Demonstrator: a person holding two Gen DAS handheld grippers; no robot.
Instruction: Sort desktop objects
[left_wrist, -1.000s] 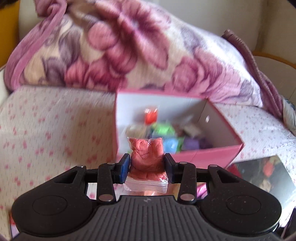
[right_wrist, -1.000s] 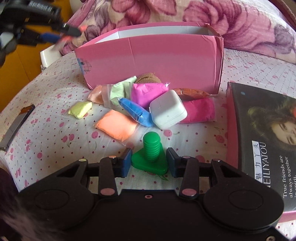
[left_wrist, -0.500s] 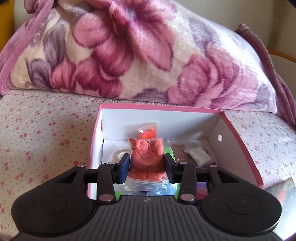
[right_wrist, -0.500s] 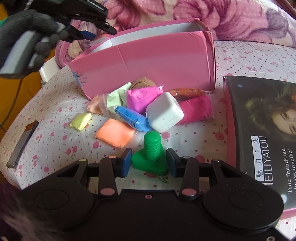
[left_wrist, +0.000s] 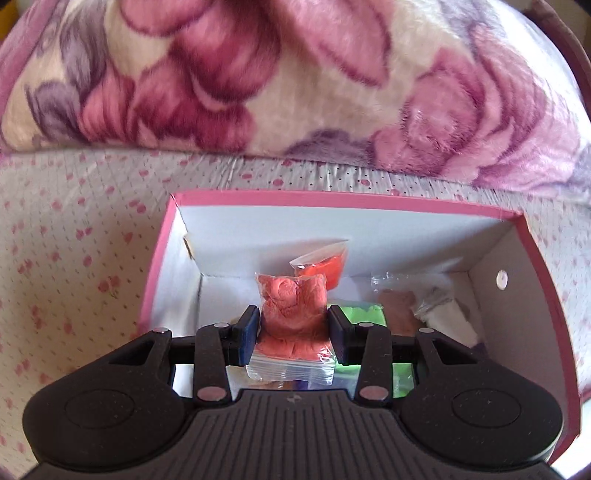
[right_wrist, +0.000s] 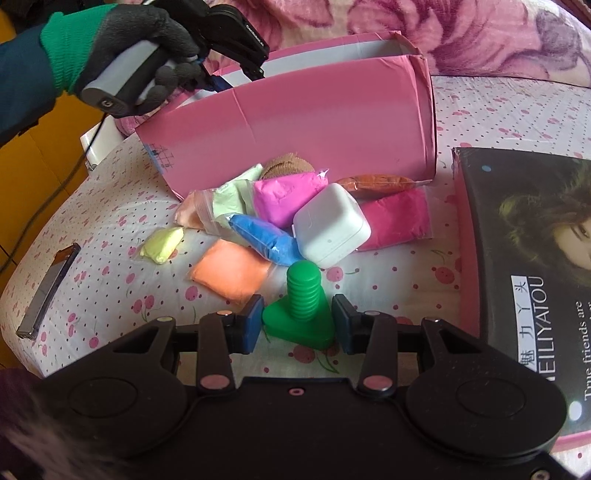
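Observation:
My left gripper (left_wrist: 291, 328) is shut on a red clay bag (left_wrist: 291, 317) and holds it above the open pink box (left_wrist: 162, 258). Inside the box lie an orange-red bag (left_wrist: 328, 266), a green bag (left_wrist: 365, 314) and other bags. My right gripper (right_wrist: 297, 326) is shut on a green plastic bolt (right_wrist: 301, 310) just above the dotted cloth. Ahead of it lie several clay bags, among them an orange one (right_wrist: 231, 273), a blue one (right_wrist: 264, 242) and a magenta one (right_wrist: 286, 195), and a white square case (right_wrist: 330, 225). The left gripper, held in a gloved hand (right_wrist: 140, 40), shows over the box (right_wrist: 332, 122) in the right wrist view.
A flowered blanket (left_wrist: 258, 74) is piled behind the box. A book with a woman's face (right_wrist: 528, 266) lies at the right. A grey flat bar (right_wrist: 48, 291) lies near the left edge of the bed. A yellow clay lump (right_wrist: 162, 243) sits left of the pile.
My left gripper moved forward over the box with the red bag and now hangs above its inside. My right gripper stayed shut on the green bolt and shifted only slightly.

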